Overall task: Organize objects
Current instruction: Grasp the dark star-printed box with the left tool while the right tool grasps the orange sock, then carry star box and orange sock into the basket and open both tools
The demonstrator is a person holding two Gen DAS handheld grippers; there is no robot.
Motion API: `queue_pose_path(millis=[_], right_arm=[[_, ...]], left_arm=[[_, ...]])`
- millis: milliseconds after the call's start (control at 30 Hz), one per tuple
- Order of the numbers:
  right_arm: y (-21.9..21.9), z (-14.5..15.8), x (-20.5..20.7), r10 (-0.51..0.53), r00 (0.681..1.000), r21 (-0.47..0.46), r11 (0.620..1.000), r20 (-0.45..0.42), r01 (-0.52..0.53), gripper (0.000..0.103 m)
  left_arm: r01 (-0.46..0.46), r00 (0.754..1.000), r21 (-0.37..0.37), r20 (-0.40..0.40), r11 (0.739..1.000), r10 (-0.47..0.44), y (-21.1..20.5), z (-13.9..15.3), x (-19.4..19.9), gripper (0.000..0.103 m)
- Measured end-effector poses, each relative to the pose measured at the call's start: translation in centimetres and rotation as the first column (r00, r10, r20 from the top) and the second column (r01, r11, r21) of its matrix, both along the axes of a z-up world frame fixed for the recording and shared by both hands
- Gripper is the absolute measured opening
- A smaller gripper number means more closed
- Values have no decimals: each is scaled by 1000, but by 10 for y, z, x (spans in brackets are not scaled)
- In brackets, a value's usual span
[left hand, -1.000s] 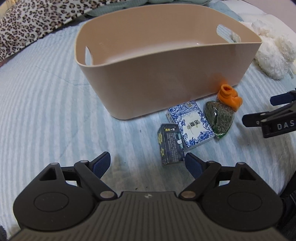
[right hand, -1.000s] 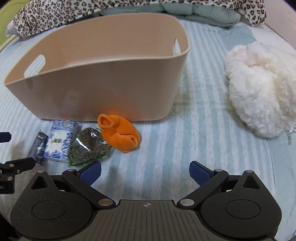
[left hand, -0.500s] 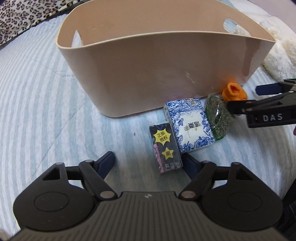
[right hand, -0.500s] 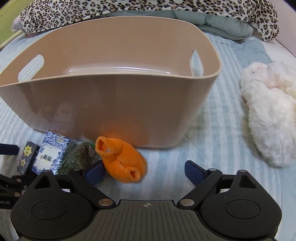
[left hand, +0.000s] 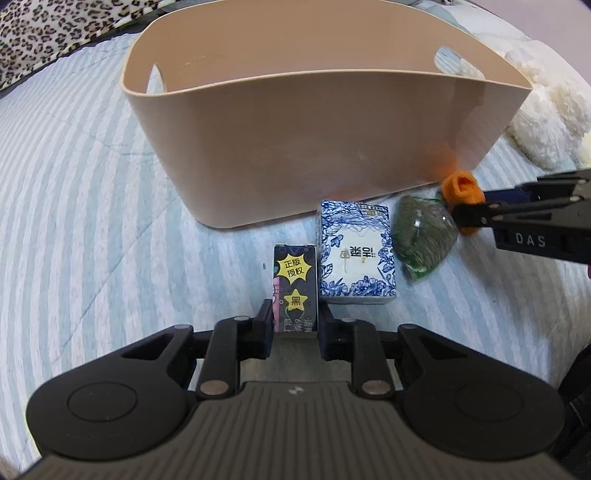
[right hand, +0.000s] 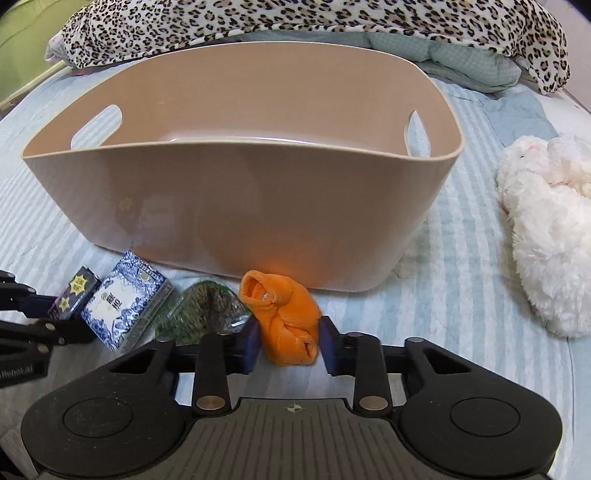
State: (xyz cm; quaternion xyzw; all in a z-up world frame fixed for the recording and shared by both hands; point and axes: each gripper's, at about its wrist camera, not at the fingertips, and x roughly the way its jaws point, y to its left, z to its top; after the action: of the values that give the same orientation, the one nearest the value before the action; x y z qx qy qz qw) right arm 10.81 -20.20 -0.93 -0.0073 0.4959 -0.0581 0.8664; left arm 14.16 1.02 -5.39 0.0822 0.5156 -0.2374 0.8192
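Observation:
A small black box with yellow stars (left hand: 295, 280) lies on the striped bedspread before a beige basket (left hand: 295, 147). My left gripper (left hand: 295, 317) is closing, its pads against the box's two sides. Right of the box lie a blue-and-white floral box (left hand: 356, 258) and a clear packet of green leaves (left hand: 423, 236). A rolled orange cloth (right hand: 284, 314) sits at the foot of the basket (right hand: 240, 206). My right gripper (right hand: 290, 332) is closing too, its pads touching both sides of the cloth. The basket looks empty.
A white plush toy (right hand: 546, 229) lies to the right of the basket. A leopard-print blanket (right hand: 295, 22) and folded teal bedding are piled behind it. Striped bedspread stretches out on the basket's left.
Both grippers moved in toward the objects and went from wide open to nearly shut, the left around the black box, the right around the orange cloth.

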Motion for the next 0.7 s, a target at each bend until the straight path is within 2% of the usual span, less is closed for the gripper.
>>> queue_pose_path(millis=[200, 433, 600, 700], right_arm=[[-1, 5, -13, -21, 1000, 11, 1000, -5, 21, 18], [3, 19, -30, -39, 999, 32, 999, 13, 39, 18], [2, 39, -44, -58, 997, 85, 995, 48, 54, 18], [2, 59, -48, -68, 992, 101, 993, 103, 58, 18]], left_arm=[[-7, 1000, 19, 13, 1000, 7, 6, 3, -7, 25], [-17, 998, 36, 55, 999, 15, 20, 18, -23, 25], [-49, 992, -14, 113, 999, 51, 25, 43, -25, 25], [-46, 987, -44, 155, 998, 53, 26, 58, -19, 25]])
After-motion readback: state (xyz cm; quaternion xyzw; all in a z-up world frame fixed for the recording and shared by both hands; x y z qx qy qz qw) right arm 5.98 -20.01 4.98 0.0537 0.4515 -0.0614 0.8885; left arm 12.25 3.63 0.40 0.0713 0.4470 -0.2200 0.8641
